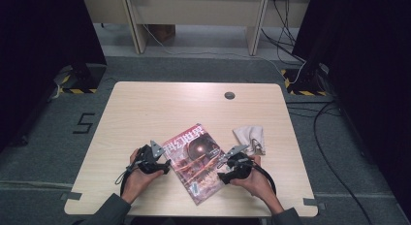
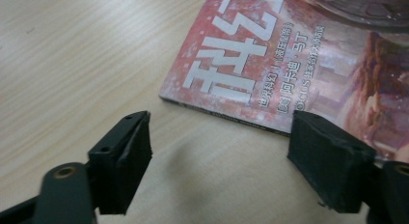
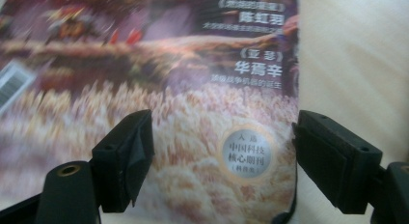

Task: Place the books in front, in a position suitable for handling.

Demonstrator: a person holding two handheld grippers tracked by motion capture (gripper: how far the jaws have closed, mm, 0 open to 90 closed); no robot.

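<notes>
A closed magazine (image 1: 194, 162) with a reddish cover lies at an angle on the wooden table (image 1: 145, 108), near its front edge. My left gripper (image 1: 165, 168) sits at the magazine's left edge. In the left gripper view its jaws (image 2: 219, 151) stand open just above the table, with the magazine's edge (image 2: 226, 115) right ahead and the right jaw over the cover. My right gripper (image 1: 222, 170) is at the magazine's right side. In the right gripper view its jaws (image 3: 222, 156) stand open above the cover (image 3: 193, 103), straddling the right edge. Nothing is gripped.
A pale folded cloth (image 1: 249, 134) with a small metal object (image 1: 258, 147) lies just right of the magazine, behind my right hand. A round cable hole (image 1: 229, 95) sits near the table's far edge. Cables trail from both grippers toward the front edge.
</notes>
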